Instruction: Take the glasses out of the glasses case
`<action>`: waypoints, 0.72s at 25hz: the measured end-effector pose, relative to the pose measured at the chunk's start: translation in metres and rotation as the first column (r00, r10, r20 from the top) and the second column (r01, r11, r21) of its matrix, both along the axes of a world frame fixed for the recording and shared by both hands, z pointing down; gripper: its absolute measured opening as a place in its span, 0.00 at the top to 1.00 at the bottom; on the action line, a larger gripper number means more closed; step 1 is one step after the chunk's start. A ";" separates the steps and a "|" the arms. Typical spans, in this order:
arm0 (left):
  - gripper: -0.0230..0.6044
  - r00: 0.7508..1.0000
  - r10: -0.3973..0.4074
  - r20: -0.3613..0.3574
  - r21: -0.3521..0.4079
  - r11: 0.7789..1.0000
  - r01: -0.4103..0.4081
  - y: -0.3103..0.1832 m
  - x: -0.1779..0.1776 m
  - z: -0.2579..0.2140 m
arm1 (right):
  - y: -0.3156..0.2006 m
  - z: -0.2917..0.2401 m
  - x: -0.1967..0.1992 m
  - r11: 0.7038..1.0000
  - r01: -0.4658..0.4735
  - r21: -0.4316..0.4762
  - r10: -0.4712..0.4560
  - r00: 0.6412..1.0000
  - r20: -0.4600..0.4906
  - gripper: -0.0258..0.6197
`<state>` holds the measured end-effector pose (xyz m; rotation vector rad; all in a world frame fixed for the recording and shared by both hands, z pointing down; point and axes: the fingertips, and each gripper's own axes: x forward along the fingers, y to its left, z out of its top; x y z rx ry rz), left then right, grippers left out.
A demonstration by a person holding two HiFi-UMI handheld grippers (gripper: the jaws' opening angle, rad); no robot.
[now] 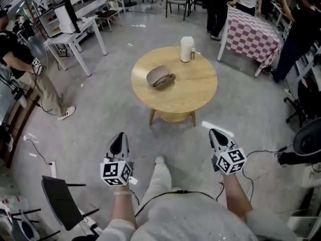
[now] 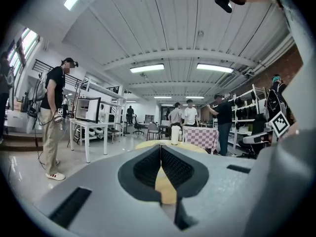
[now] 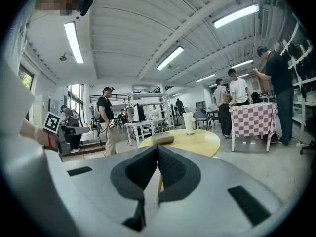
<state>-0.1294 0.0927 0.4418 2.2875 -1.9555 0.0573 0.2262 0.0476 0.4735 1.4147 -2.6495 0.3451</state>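
A grey-brown glasses case (image 1: 160, 77) lies closed on the round wooden table (image 1: 200, 92), left of its middle; it also shows in the right gripper view as a low grey case (image 3: 162, 139). No glasses are visible. My left gripper (image 1: 119, 140) hangs well short of the table, over the floor, its jaws shut with nothing between them (image 2: 160, 149). My right gripper (image 1: 216, 134) is level with it on the right, also shut and empty (image 3: 157, 149). Both point toward the table.
A white paper cup (image 1: 187, 49) and a small bottle stand at the table's far edge. A checkered table (image 1: 251, 34) with people stands behind right, white desks (image 1: 75, 34) and a person at left. A black chair (image 1: 62, 200) is near my left side.
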 end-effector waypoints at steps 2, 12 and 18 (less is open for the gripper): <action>0.96 1.000 0.012 -0.002 0.007 1.000 -0.012 -0.014 0.001 -0.004 | -0.010 -0.002 -0.003 1.000 0.001 -0.001 -0.001 1.000 0.001 0.95; 0.96 0.999 0.031 0.014 -0.005 0.999 -0.031 -0.096 -0.022 -0.008 | -0.087 0.001 -0.034 1.000 0.003 -0.019 -0.003 1.000 0.023 0.95; 0.96 0.999 0.048 0.011 -0.026 0.999 -0.047 -0.132 -0.032 -0.001 | -0.120 0.010 -0.048 0.999 -0.005 -0.044 0.006 1.000 0.028 0.95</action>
